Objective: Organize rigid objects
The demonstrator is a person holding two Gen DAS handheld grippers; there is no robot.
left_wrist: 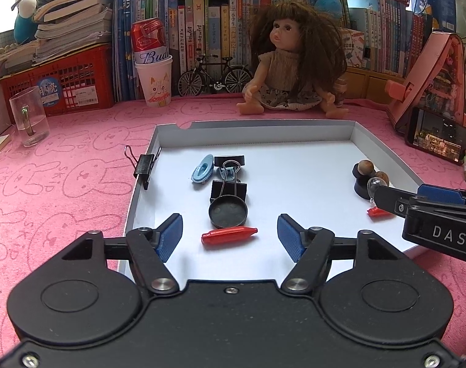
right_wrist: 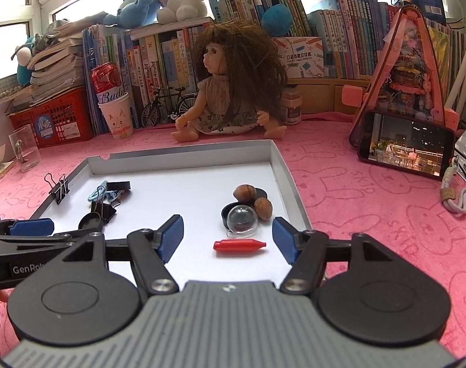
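Pink rabbit-print cloth (left_wrist: 64, 184), bookshelf behind, "Bud" can (left_wrist: 148, 40) in cup. White tray (left_wrist: 294, 132) mid-cloth. Left gripper (left_wrist: 229, 234) tilted down over tray's near edge, jaws released, red capsule (left_wrist: 229, 235) lying between, untouched. Right gripper (right_wrist: 228, 240), marked "DAS", released likewise near tray's right edge over second red capsule (right_wrist: 239, 245).

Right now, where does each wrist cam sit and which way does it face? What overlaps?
Left wrist: on the left gripper, angled down over the white tray's left half; own open fingers straddle a red capsule; the right gripper enters at right.
Right wrist: on the right gripper, angled down over the tray's right half, at a second red capsule; the left gripper enters at left.
Shared: tray, doll, round black dish, acorns.
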